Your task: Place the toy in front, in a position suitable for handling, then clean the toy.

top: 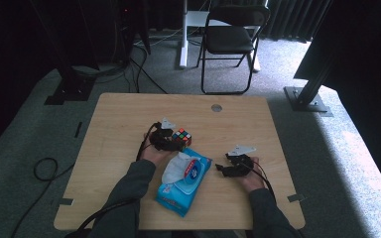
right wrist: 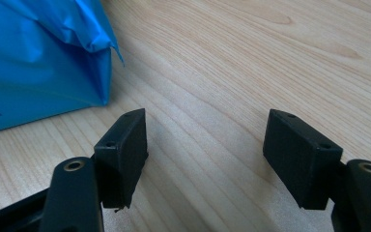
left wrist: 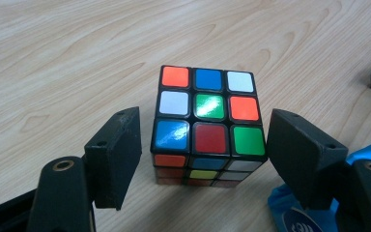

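A scrambled colour cube (top: 182,137) (left wrist: 206,121) stands on the wooden table (top: 129,119). My left gripper (top: 170,141) (left wrist: 204,154) is open, its jaws flanking the cube's near side with a small gap on each side. A blue pack of wet wipes (top: 184,182) (right wrist: 34,58) lies in front of the cube, a white tissue sticking out of its lid. My right gripper (top: 224,169) (right wrist: 205,154) is open to the right of the pack, low over bare wood, with nothing between its jaws.
A corner of the blue pack (left wrist: 290,212) shows beside the left gripper's right jaw. A round grommet (top: 217,107) sits near the table's far edge. A black folding chair (top: 230,39) stands on the carpet beyond the table, and cables (top: 44,168) lie on the floor at the left.
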The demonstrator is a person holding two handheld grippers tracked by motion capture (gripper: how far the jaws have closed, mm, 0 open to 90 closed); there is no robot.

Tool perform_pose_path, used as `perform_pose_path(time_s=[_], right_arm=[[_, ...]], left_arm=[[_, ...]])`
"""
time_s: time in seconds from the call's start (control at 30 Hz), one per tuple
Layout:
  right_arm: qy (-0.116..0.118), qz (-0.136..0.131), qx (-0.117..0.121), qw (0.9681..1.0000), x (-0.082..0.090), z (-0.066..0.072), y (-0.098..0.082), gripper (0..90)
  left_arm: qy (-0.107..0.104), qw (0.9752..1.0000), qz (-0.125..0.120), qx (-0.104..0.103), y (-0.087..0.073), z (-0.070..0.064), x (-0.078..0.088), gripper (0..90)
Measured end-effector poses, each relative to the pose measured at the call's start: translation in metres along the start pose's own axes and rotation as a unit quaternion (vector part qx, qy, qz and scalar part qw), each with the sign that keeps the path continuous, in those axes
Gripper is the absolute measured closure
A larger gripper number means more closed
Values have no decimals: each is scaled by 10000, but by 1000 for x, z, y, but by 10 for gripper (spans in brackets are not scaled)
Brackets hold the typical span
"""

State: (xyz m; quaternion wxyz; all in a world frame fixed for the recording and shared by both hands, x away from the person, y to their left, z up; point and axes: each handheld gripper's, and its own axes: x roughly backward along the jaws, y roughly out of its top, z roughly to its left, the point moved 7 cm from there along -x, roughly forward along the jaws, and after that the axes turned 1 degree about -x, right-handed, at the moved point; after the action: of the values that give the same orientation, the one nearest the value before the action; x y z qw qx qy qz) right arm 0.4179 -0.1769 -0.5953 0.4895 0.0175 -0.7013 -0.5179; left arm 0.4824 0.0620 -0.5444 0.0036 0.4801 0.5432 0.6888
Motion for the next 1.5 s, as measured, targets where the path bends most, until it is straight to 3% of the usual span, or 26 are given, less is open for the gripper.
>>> perform_pose_path(time_s=[0.27,0.63,0.83,1.0,1.5], right_arm=[[-2,-6,0,10000,0,0,0,320],[-5,-13,2,10000,0,0,0,322],[1,-12,8,10000,0,0,0,323],[-4,-13,-1,10000,1,1,-1,324],[-57,-11,-37,10000,2,1,-2,325]], left_arm=[[18,9998,-129,179,4,4,16,306],[-19,9995,-82,307,-5,4,32,377],[99,9996,-34,261,-7,2,41,379],[60,9993,-165,341,-6,1,50,390],[94,9994,-245,241,-11,-7,67,392]])
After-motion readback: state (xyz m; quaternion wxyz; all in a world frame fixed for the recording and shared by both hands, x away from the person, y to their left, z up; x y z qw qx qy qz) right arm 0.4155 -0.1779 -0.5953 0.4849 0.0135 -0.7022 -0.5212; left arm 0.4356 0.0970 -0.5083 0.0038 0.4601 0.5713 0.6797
